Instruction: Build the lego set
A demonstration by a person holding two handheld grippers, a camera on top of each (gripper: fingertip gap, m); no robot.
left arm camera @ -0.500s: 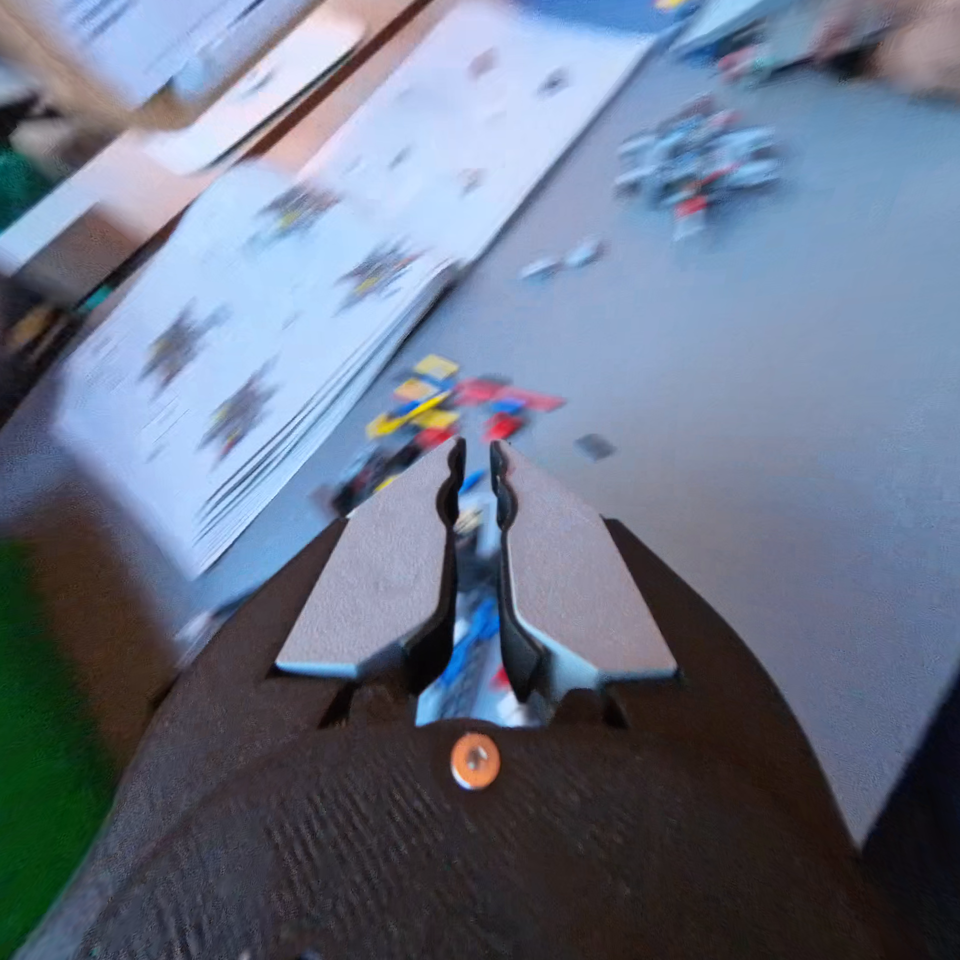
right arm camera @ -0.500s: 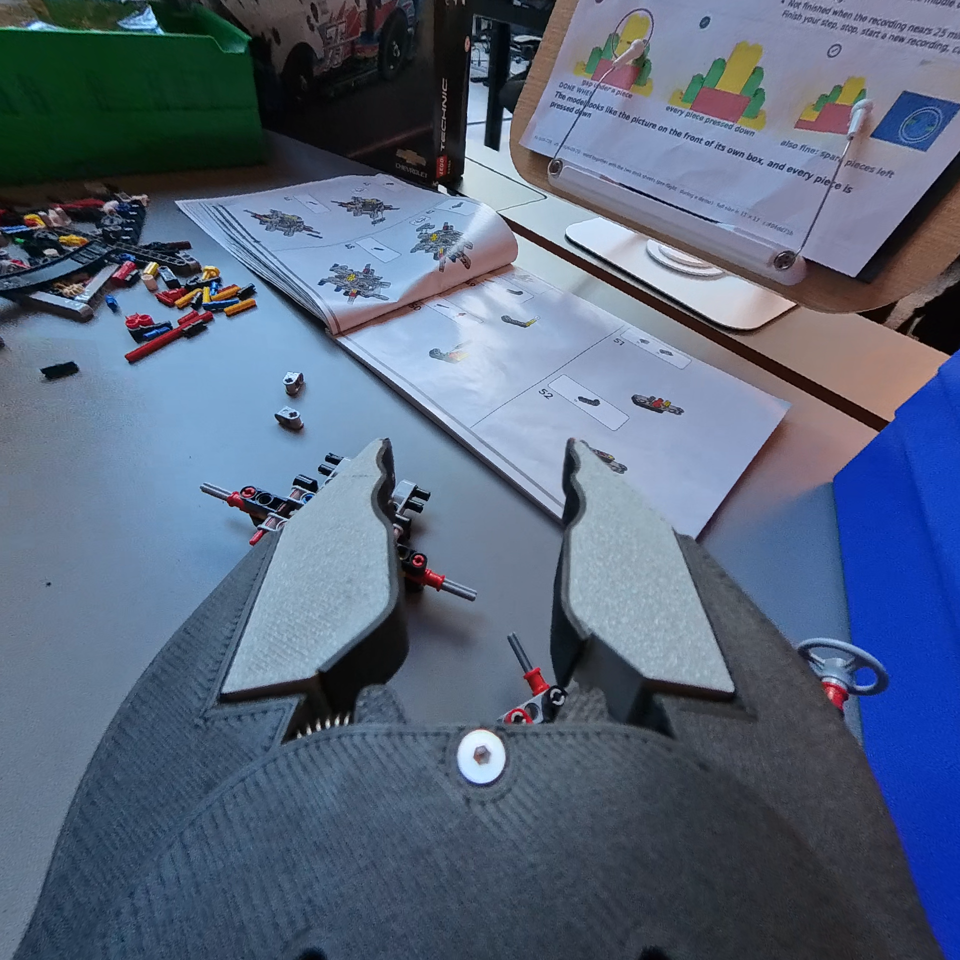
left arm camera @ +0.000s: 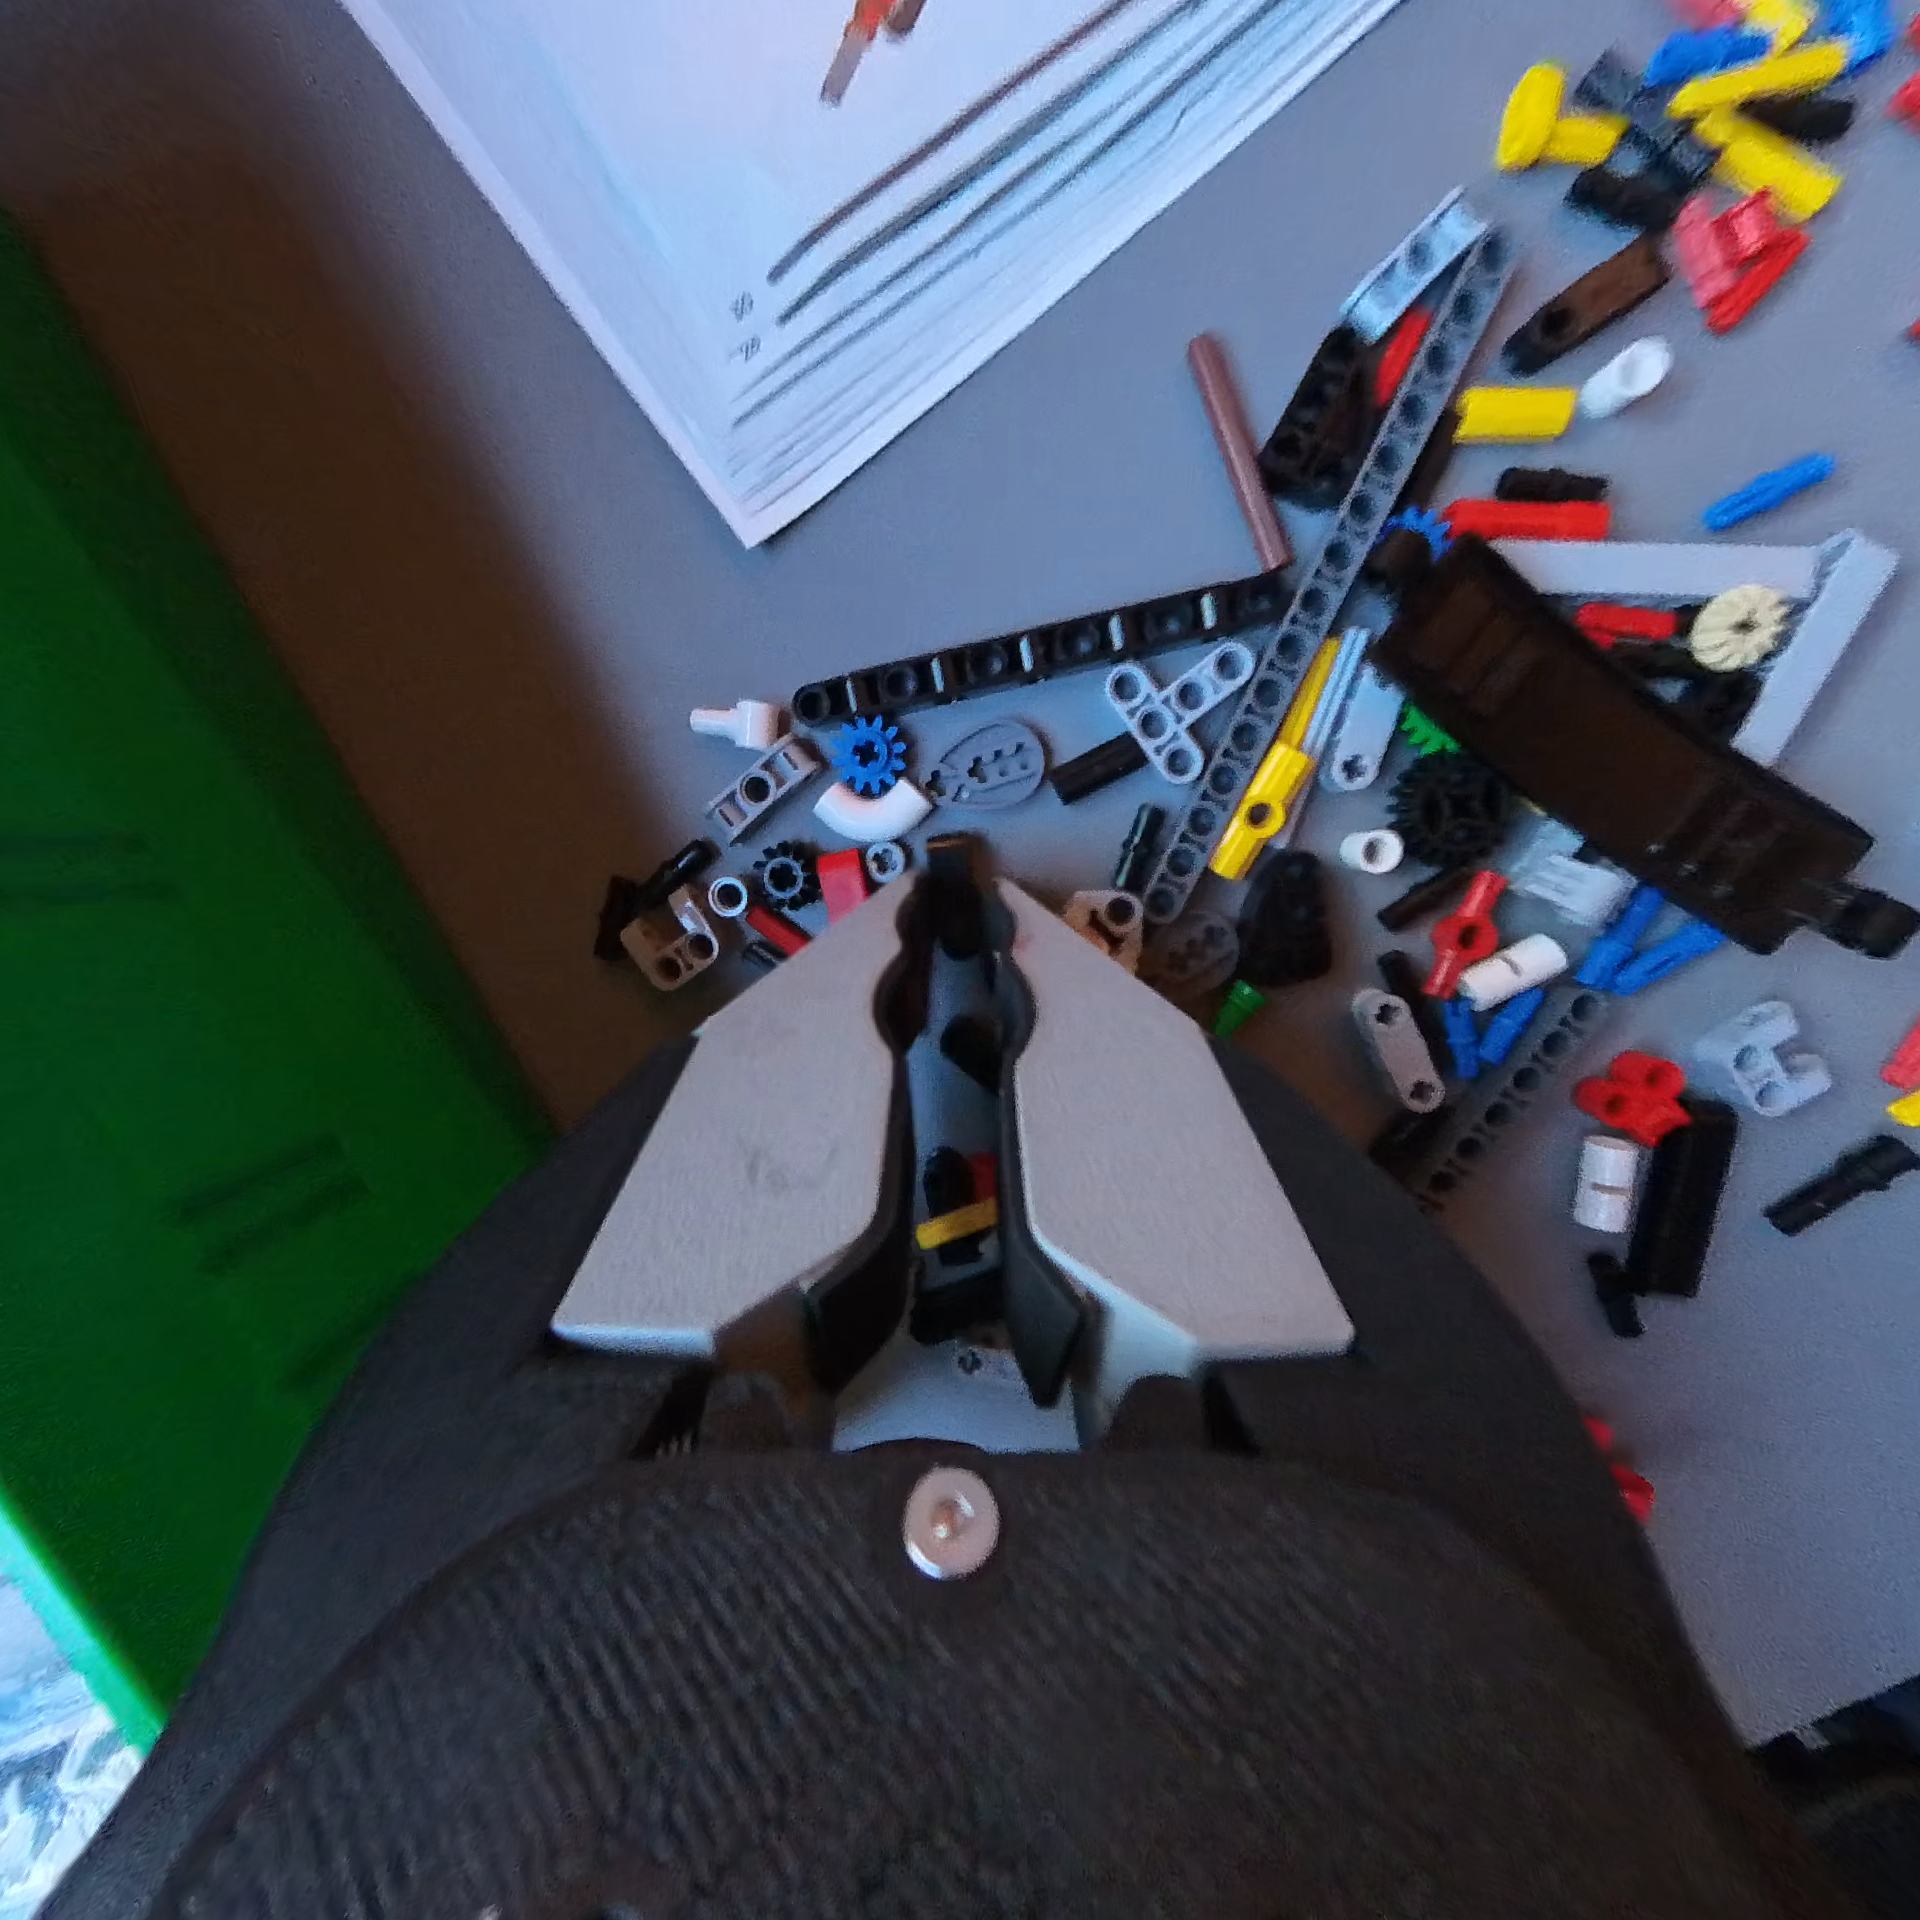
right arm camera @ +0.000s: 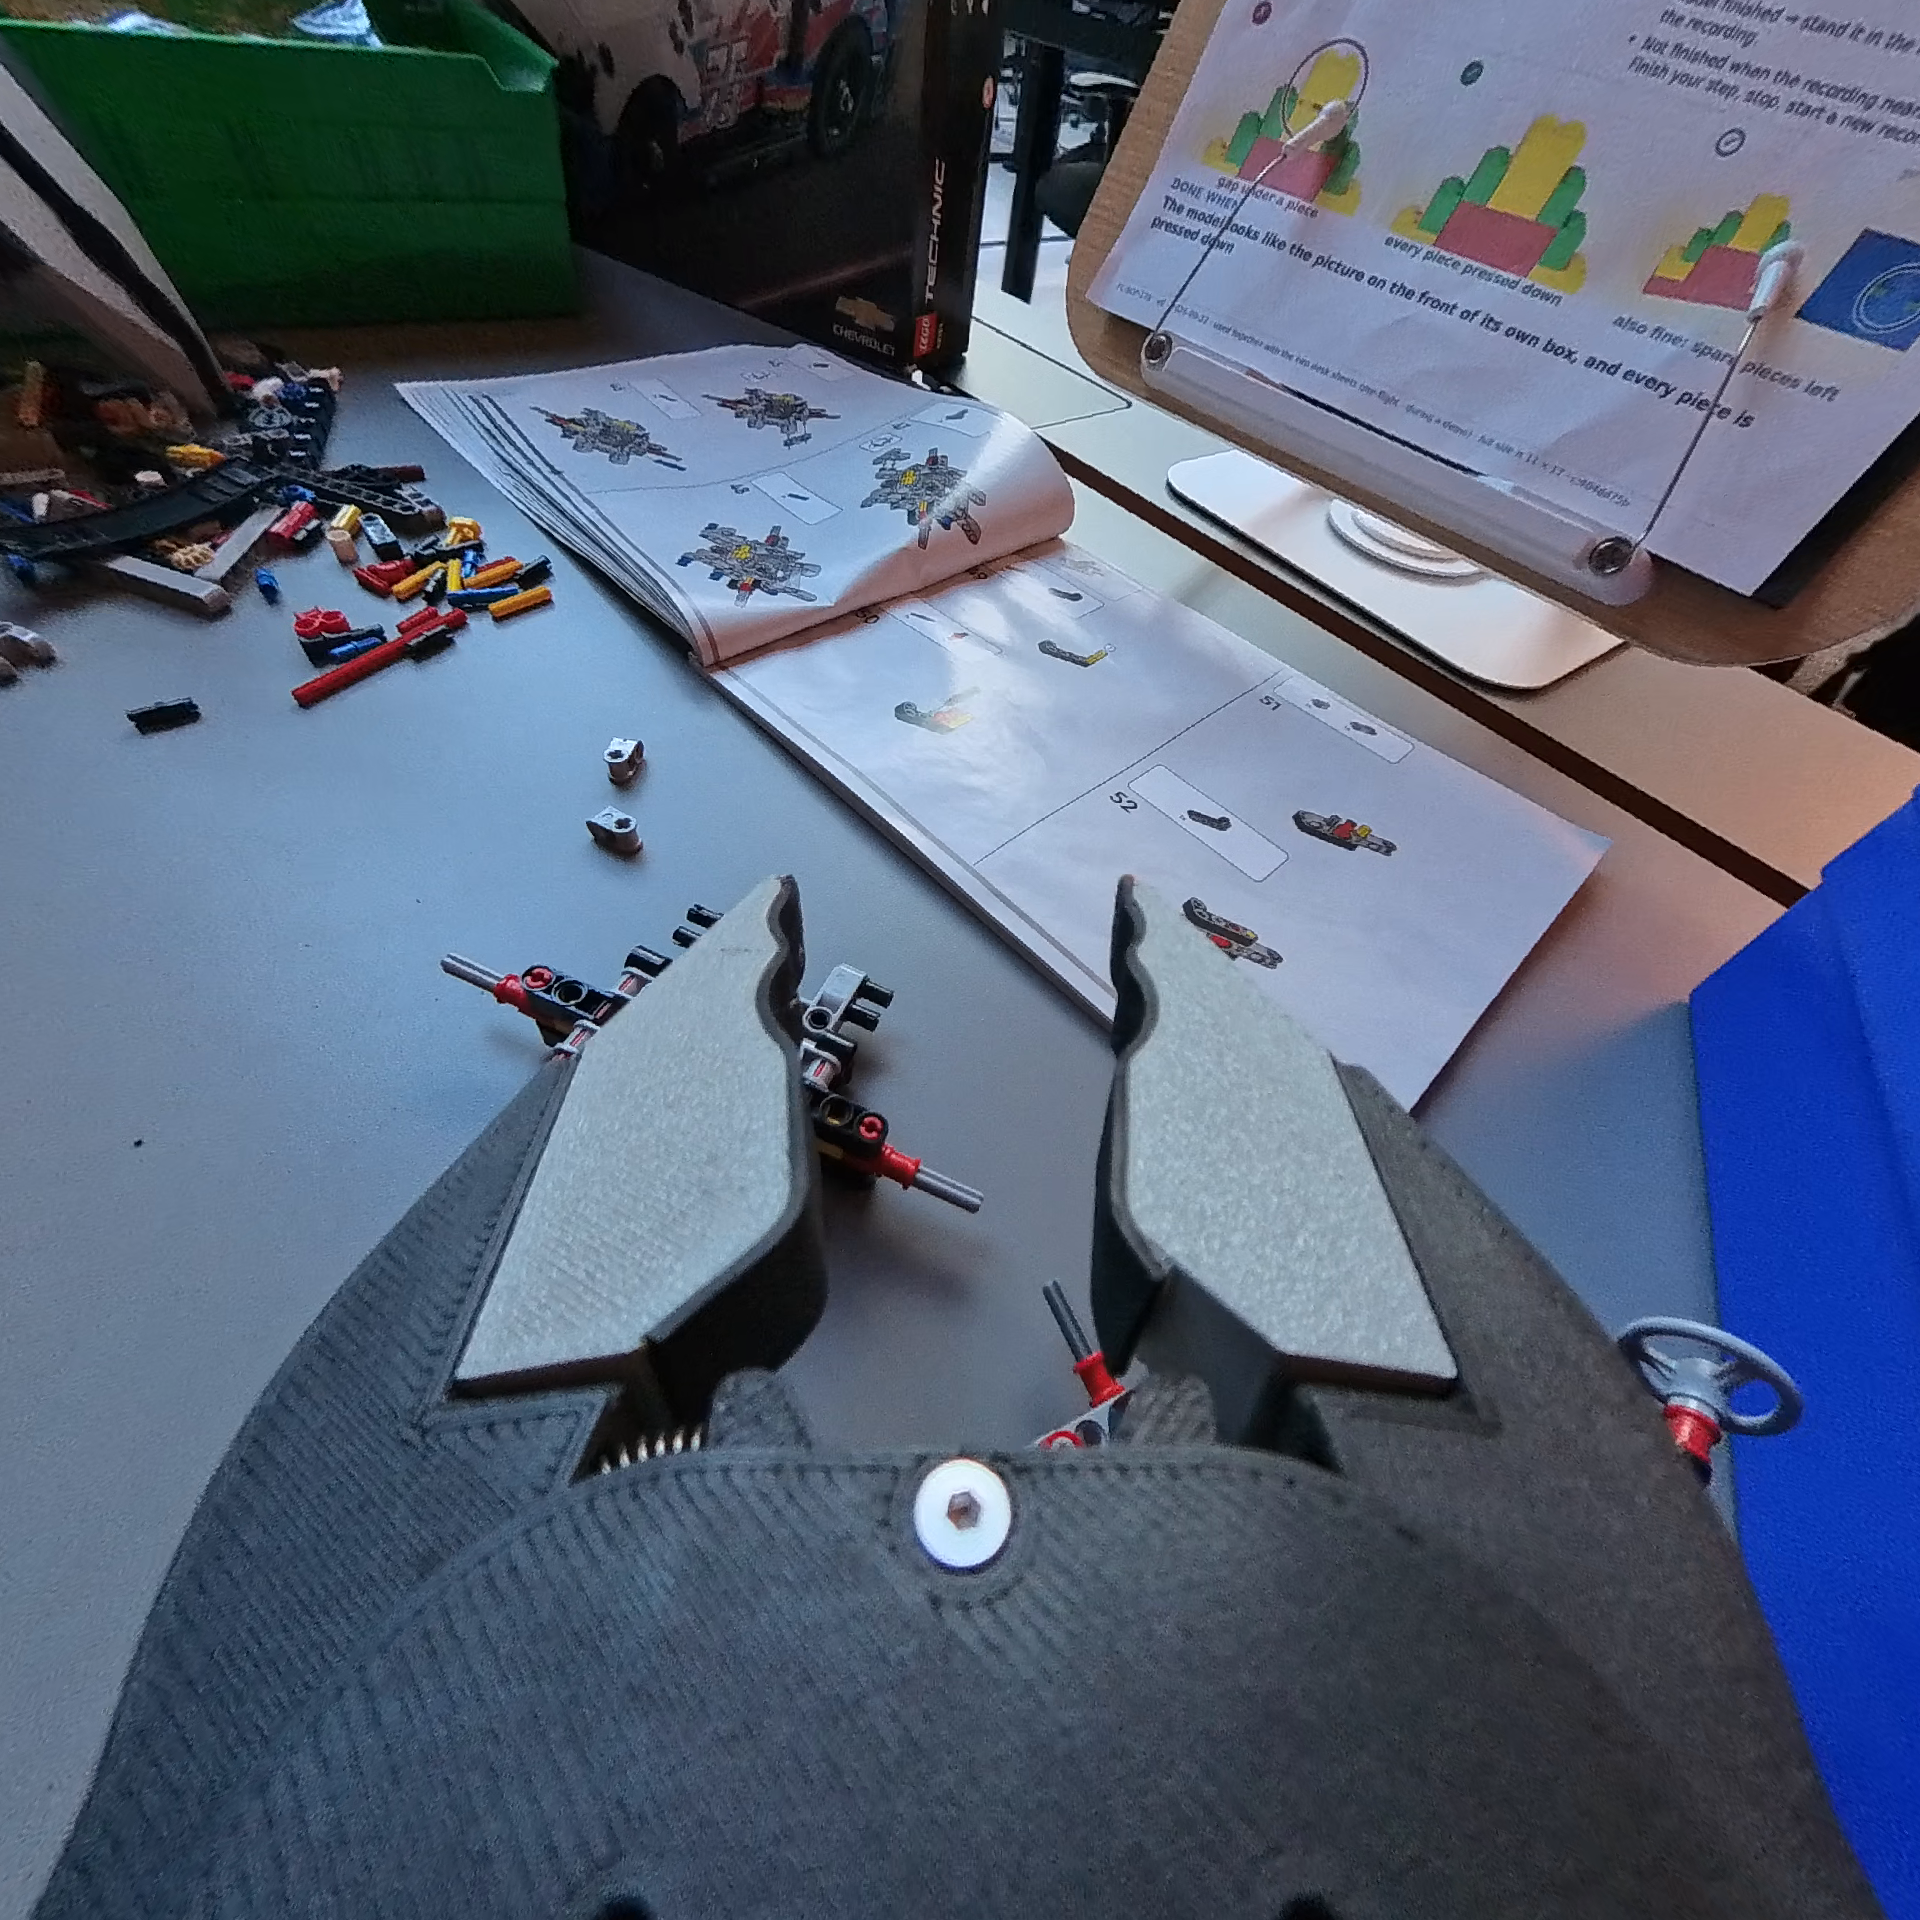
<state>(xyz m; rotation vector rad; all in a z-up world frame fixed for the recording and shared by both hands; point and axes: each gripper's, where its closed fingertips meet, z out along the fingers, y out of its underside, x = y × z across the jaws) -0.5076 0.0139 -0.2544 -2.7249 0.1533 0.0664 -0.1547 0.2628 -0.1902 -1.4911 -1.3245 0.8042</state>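
Gripping a small black piece (left arm camera: 951, 883) between its nearly closed jaws, the left gripper (left arm camera: 956, 914) hangs over a heap of loose building pieces on the grey bench (left arm camera: 520, 644). The piece pokes out just past the fingertips, and both pads press its sides. Just ahead of the jaws lie a white curved piece (left arm camera: 871, 812), a blue gear (left arm camera: 868, 753) and a grey oval plate (left arm camera: 985, 764); beyond them stretches a long black beam (left arm camera: 1039, 649). To the right of the jaws a grey beam with holes (left arm camera: 1340, 582) runs away diagonally with a yellow piece (left arm camera: 1262, 800) on it, and a big black curved panel (left arm camera: 1621, 769) lies farther right. A green bin (left arm camera: 156, 883) stands to the left, and the corner of an open booklet (left arm camera: 883, 208) lies far ahead.

The right gripper (right arm camera: 956, 904) has its jaws wide apart with nothing between them. A small built assembly of black, red and grey parts (right arm camera: 842, 1101) rests on the bench, partly under the left finger (right arm camera: 665, 1122) and not touching the pads. Two small grey connectors (right arm camera: 618, 790) sit ahead and to the left. The open booklet (right arm camera: 935, 665) lies ahead and to the right, and a blue sheet (right arm camera: 1829, 1247) lies at the far right.
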